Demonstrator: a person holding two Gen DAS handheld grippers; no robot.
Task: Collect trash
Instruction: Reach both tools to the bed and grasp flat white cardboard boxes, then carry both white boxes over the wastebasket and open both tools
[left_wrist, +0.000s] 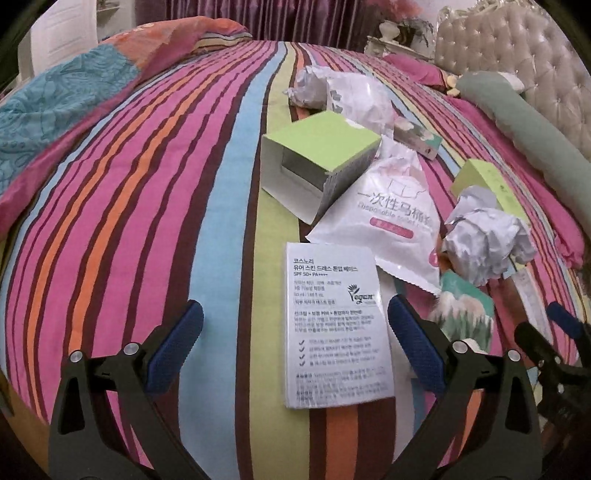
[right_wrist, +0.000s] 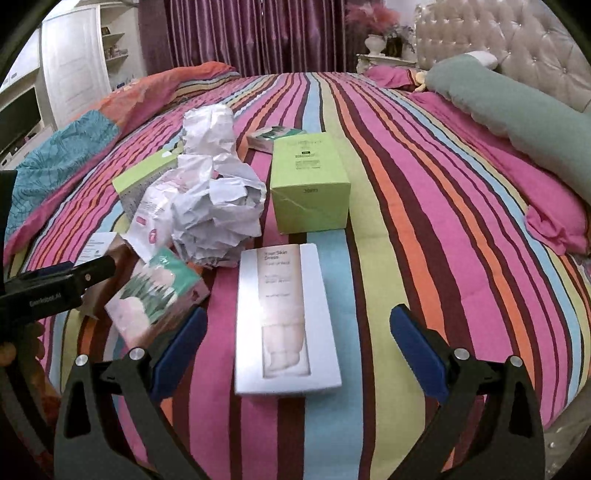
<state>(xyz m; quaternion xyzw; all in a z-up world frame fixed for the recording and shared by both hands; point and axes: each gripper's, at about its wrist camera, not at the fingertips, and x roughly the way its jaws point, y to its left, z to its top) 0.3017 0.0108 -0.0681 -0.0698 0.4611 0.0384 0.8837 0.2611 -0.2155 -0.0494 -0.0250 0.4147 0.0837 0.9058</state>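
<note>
- Two grippers hover low over the striped bedspread (right_wrist: 424, 192), and we read both as lined up for a first pick: nothing is held yet.
- Our left gripper (left_wrist: 295, 325) has its jaws spread wide, straddling a white printed carton (left_wrist: 336, 325) that lies flat between the blue pads; we judge that this is the item it means to take.
- Our right gripper (right_wrist: 299, 332) is likewise wide apart, with a white window box (right_wrist: 284, 321) lying lengthwise between its fingers, not touched by either pad.
- Trash sits in a loose cluster on the middle of the bed, within reach of both tools, which is probably why each hand faces the piece nearest to it.
- We count, across both views: two green boxes, one open-ended (left_wrist: 317, 162) and one closed (right_wrist: 310, 188); two crumpled paper wads, one near (right_wrist: 218, 218) and one further back (right_wrist: 208, 127); one white plastic pouch (left_wrist: 388, 221) with printed lettering.
- We also count two small leaf-patterned packs, one close to the left gripper (right_wrist: 155, 291) and one behind the closed green box (right_wrist: 273, 134).
- No bin or bag shows in either view, so we cannot tell where the pieces should go.
- A long green bolster (right_wrist: 517, 110) lies by the headboard, well apart from the litter.
</note>
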